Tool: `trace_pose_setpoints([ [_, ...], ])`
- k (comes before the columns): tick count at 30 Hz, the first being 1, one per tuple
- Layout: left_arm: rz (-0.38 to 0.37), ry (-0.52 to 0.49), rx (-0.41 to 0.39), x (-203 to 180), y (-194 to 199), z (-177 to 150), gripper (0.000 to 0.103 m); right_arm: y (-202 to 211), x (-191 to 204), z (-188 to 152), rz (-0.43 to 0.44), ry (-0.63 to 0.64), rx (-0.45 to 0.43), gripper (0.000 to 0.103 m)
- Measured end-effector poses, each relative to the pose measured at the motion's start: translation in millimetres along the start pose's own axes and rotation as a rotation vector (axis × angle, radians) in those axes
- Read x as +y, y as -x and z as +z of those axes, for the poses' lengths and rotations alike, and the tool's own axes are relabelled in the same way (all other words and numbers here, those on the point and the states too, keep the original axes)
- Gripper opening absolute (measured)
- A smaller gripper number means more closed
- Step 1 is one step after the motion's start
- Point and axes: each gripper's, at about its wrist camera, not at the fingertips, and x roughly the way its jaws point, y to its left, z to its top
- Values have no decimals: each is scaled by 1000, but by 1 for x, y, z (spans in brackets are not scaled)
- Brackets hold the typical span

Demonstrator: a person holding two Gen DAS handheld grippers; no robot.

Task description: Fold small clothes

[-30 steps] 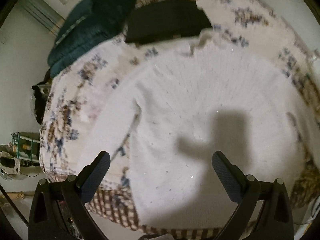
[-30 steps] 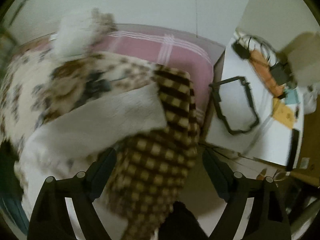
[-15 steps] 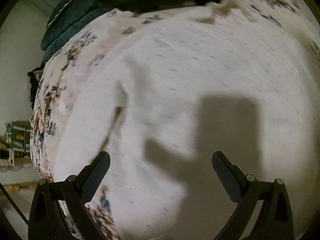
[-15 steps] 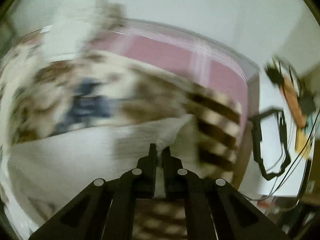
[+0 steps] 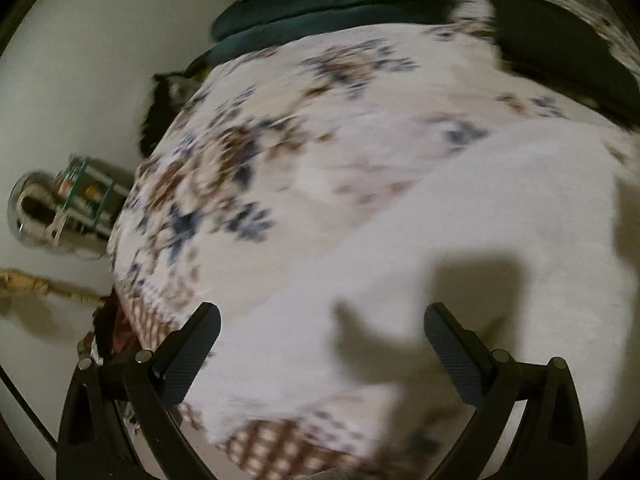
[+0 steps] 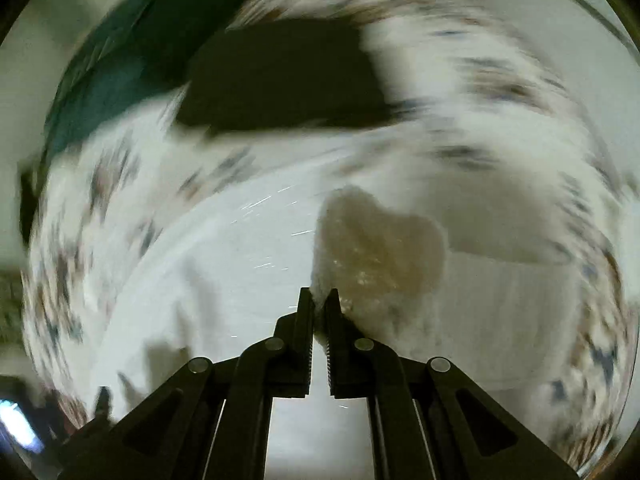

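Observation:
A white knitted garment (image 5: 460, 240) lies spread on a flowered blanket (image 5: 280, 128) over a bed. My left gripper (image 5: 320, 336) is open and empty, hovering just above the garment's near edge. My right gripper (image 6: 319, 304) is shut on a corner of the white garment (image 6: 380, 256) and holds that corner lifted above the rest of the white garment (image 6: 224, 264). The right wrist view is blurred by motion.
A folded black garment (image 6: 280, 76) and a dark teal one (image 5: 340, 4) lie at the far side of the bed. A checked brown blanket edge (image 5: 280, 448) hangs at the near side. A floor fan (image 5: 52, 212) stands left of the bed.
My right gripper closed on the white garment's corner and swung it up over the garment toward the bed's middle. My left gripper stayed open and shifted left along the garment's edge.

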Motion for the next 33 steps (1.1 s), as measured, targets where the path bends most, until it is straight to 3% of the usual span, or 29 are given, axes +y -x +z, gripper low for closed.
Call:
trace_pose_setpoints([
  [4, 21, 80, 38, 50, -29, -5, 103, -74, 118, 0, -49, 185, 113, 5],
  [8, 15, 163, 113, 93, -56, -20, 103, -105, 148, -15, -63, 247, 176, 6],
  [10, -6, 226, 136, 115, -59, -33, 103, -107, 136, -17, -24, 207, 199, 14],
  [12, -55, 321, 186, 148, -65, -54, 103, -96, 108, -22, 73, 124, 217, 52],
  [13, -82, 375, 222, 165, -69, -66, 103, -88, 92, -26, 107, 75, 213, 59],
  [17, -207, 611, 362, 215, -83, -121, 103, -51, 24, -52, 121, -82, 209, 63],
  [23, -566, 972, 577, 220, -144, -187, 96, -43, -22, -97, 15, -177, 244, 63],
  [25, -602, 1024, 583, 210, -164, -190, 81, -47, -29, -109, -30, -178, 264, 63],
  [26, -583, 1022, 578, 207, -172, -187, 59, -50, -29, -113, -40, -177, 265, 63],
  [27, -537, 997, 567, 205, -176, -180, 43, -51, -30, -117, -49, -173, 268, 63],
  [28, -502, 979, 549, 204, -175, -174, 34, -51, -31, -120, -59, -165, 270, 63],
  [29, -463, 961, 523, 205, -170, -167, 14, -52, -33, -125, -73, -153, 273, 63],
  [30, -427, 933, 485, 206, -159, -158, 9, -53, -35, -128, -86, -143, 275, 63],
  [33, -315, 792, 393, 202, -120, -128, 9, -50, -41, -134, -160, -100, 281, 63],
])
